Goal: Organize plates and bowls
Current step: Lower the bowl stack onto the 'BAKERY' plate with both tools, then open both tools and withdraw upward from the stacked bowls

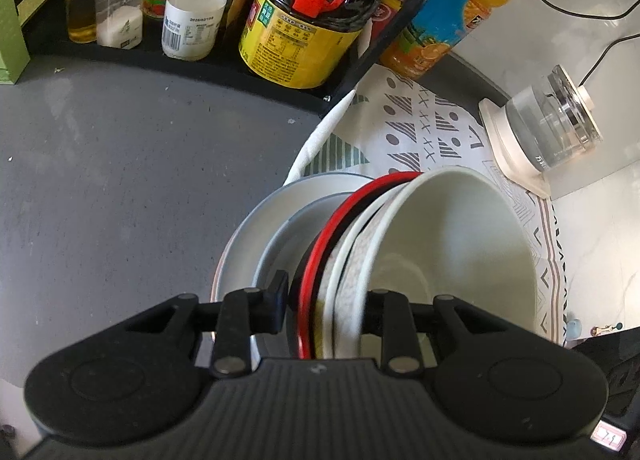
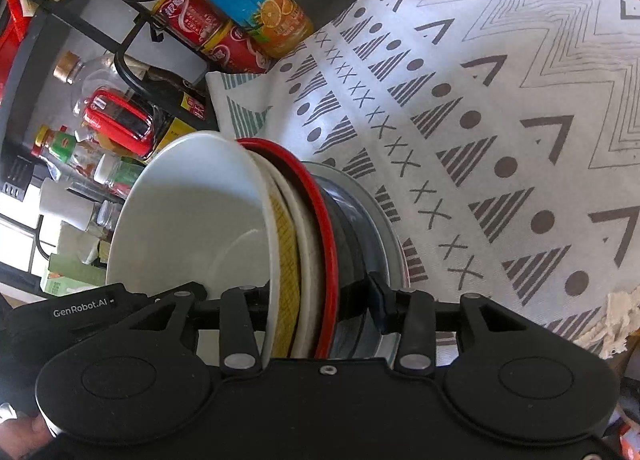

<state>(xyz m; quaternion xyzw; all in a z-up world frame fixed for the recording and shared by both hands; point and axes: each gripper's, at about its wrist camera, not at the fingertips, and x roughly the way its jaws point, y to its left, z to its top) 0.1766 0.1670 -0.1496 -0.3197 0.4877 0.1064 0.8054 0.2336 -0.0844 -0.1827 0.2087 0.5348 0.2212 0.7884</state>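
Observation:
A nested stack of dishes is held on edge between both grippers. In the left wrist view it has a white bowl [image 1: 452,244] on the right, a red-rimmed black bowl [image 1: 320,256] in the middle and a grey plate [image 1: 244,236] on the left. My left gripper [image 1: 324,300] is shut across the stack. In the right wrist view the white bowl [image 2: 188,220] is on the left, the red-rimmed bowl [image 2: 326,228] in the middle and the grey plate [image 2: 384,228] on the right. My right gripper [image 2: 324,300] is shut across the same stack.
A black rack [image 1: 224,60] of sauce bottles and jars stands at the back, with an orange juice bottle [image 2: 256,8] beside it. A patterned cloth [image 2: 480,120] covers the right of the grey counter [image 1: 120,164]. A glass kettle [image 1: 548,128] sits on a white base.

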